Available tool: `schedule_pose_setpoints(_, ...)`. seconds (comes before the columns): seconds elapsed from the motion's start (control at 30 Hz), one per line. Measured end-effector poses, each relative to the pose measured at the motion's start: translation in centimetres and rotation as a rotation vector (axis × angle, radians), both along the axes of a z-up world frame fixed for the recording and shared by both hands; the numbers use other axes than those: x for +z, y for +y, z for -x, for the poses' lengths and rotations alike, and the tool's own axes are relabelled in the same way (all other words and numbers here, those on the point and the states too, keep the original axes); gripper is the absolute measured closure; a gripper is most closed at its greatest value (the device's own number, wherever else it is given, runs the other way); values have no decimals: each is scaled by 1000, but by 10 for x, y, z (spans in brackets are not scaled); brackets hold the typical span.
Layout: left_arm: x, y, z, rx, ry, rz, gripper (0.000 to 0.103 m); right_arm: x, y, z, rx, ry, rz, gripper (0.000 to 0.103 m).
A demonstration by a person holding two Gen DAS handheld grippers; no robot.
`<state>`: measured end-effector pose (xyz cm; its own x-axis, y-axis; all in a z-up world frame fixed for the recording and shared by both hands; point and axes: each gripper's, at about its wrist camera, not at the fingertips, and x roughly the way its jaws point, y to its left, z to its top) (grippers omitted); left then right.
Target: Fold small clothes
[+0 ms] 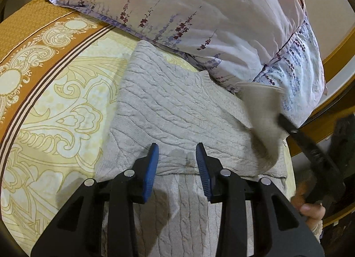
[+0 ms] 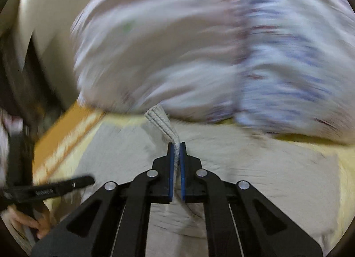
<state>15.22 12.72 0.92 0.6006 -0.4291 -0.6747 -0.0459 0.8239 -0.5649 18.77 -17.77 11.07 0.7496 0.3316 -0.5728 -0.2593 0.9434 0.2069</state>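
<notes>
Left wrist view shows a grey cable-knit sweater [image 1: 168, 110] lying on a bed, on the yellow patterned bedsheet [image 1: 66, 106]. The far end of the sweater reaches the edge of a large floral pillow [image 1: 177, 13], which lies across the head end of the bed. The lower part of the sweater is folded over, so a crosswise fold line runs just in front of the left gripper [image 1: 177, 159]. This gripper hangs above the fold with its blue pads [image 1: 153, 168] wide apart, and nothing is between them.

At the right edge of the sweater a piece of the knit is lifted from the bed; it looks blurred. The right gripper [image 2: 176, 157] holds it: in the right wrist view the two blue fingers [image 2: 170, 168] stand narrow, nearly together, with a ribbed strip of the sweater [image 2: 163, 121] pinched between them and rising beyond the tips. The rest of that view is strongly blurred, but the grey knit spreads below the gripper and the pillow fills the upper part. A brown band with cream ornaments [image 1: 33, 61] runs along the left side of the sheet.
</notes>
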Motion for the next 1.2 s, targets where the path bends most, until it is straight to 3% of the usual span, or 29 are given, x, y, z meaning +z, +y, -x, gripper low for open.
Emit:
schedule_pose_setpoints(0.13,1,-1,3,-7,-11,-14,66,-7,-80,22,-226,14,-130,99)
schedule_pose_setpoints(0.17,1,-1,3,-9,-14,-17,66,-20,-103,25,-285,67,-168,99)
schedule_pose_setpoints(0.3,2,-4,3,-15,-22,-30,65,-74,-152,21,-320,291,-350,98)
schedule_pose_setpoints(0.4,2,-2,2,-15,-20,-21,65,-88,-169,25,-322,331,-472,84)
schedule_pose_setpoints(0.47,2,-1,2,-15,-17,-10,65,-90,-177,24,-326,327,-538,65)
schedule_pose_setpoints(0.63,3,-1,2,-18,-17,2,61,-93,-180,16,-357,342,-537,64)
schedule_pose_setpoints(0.7,3,-2,2,-20,-19,1,58,-93,-179,11,-357,347,-520,75)
schedule_pose_setpoints(0.73,3,-3,2,-21,-20,-1,57,-93,-178,10,-343,344,-513,98)
schedule_pose_setpoints(0.9,4,-6,2,-30,-21,-1,54,-74,-181,32,-358,245,-507,97)
schedule_pose_setpoints(1.03,3,-7,2,-28,-28,-2,54,-92,-182,34,-447,343,-433,97)
schedule_pose_setpoints(1.1,3,-8,2,-32,-27,-4,54,-92,-180,34,-453,333,-411,97)
schedule_pose_setpoints(1.2,7,-3,10,-32,-32,28,54,-85,-178,36,-432,332,-384,83)
